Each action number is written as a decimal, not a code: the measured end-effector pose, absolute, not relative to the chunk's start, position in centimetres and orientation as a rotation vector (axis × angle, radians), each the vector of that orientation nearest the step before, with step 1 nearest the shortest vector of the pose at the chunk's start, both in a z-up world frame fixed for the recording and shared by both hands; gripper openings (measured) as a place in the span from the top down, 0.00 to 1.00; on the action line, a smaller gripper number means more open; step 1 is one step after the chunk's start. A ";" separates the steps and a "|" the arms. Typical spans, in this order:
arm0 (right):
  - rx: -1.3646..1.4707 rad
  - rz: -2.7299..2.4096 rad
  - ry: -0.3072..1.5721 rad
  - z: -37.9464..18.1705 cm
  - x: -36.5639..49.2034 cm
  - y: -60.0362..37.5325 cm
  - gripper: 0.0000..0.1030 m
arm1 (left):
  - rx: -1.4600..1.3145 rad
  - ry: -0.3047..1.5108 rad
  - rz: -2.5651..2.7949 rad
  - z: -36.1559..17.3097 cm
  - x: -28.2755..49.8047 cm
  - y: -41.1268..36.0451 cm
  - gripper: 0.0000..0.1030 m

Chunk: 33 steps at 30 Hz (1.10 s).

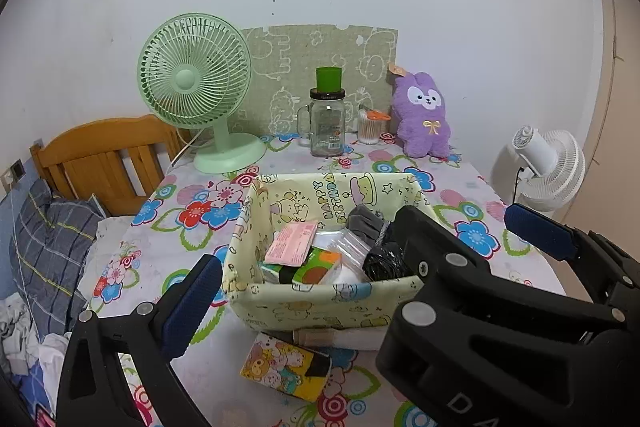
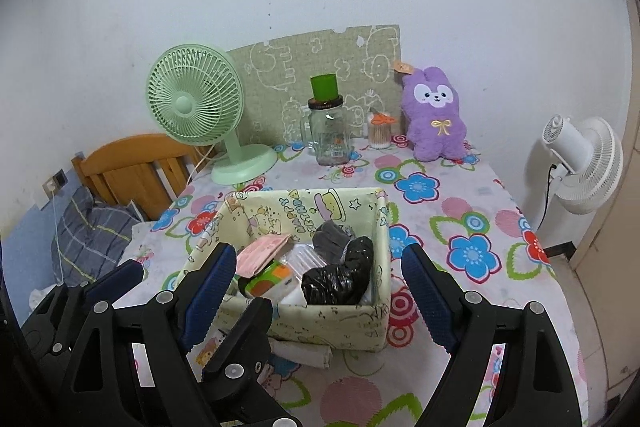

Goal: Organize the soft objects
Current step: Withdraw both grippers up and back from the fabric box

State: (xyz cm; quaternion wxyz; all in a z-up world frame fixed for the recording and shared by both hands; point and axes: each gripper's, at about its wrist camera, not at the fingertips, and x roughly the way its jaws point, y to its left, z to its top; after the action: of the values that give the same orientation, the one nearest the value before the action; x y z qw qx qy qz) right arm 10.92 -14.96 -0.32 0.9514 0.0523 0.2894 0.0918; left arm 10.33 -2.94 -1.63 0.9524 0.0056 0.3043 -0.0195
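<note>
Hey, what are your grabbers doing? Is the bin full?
Left gripper, right gripper open, empty. Fabric bin holds soft things. Cartoon packet outside bin. Path clear.

Green desk fan [image 1: 195, 83] at the table's [image 1: 460, 195] back left corner, glass jar [image 1: 327, 123] mid back edge, cotton-swab tub [image 1: 370, 127] beside it, white fan [image 1: 548, 167] beyond the right edge.

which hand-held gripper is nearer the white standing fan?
Right. The right hand-held gripper sits on the white standing fan's side of the fabric box; the left hand-held gripper is beyond it, toward the bed.
</note>
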 end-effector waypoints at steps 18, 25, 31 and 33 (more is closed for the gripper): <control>0.078 0.181 0.588 -1.8 7.7 -14.8 0.16 | 0.003 0.599 -0.020 -3.2 7.3 -2.8 0.00; 0.074 0.165 0.589 -2.7 6.8 -14.6 0.16 | -0.001 0.596 -0.042 -4.3 6.6 -2.6 0.00; 0.070 0.151 0.579 -3.6 5.9 -14.3 0.16 | -0.008 0.592 -0.051 -5.4 6.1 -2.2 0.00; 0.072 0.153 0.588 -4.1 6.0 -14.3 0.16 | -0.021 0.612 -0.046 -5.9 6.4 -1.9 0.00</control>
State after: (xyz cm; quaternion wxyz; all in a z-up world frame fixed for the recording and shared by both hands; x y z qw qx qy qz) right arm 6.01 -14.26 -4.05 0.9536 0.0355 0.2893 0.0755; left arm 6.40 -1.92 -5.87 0.9532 -0.0102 0.3012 -0.0225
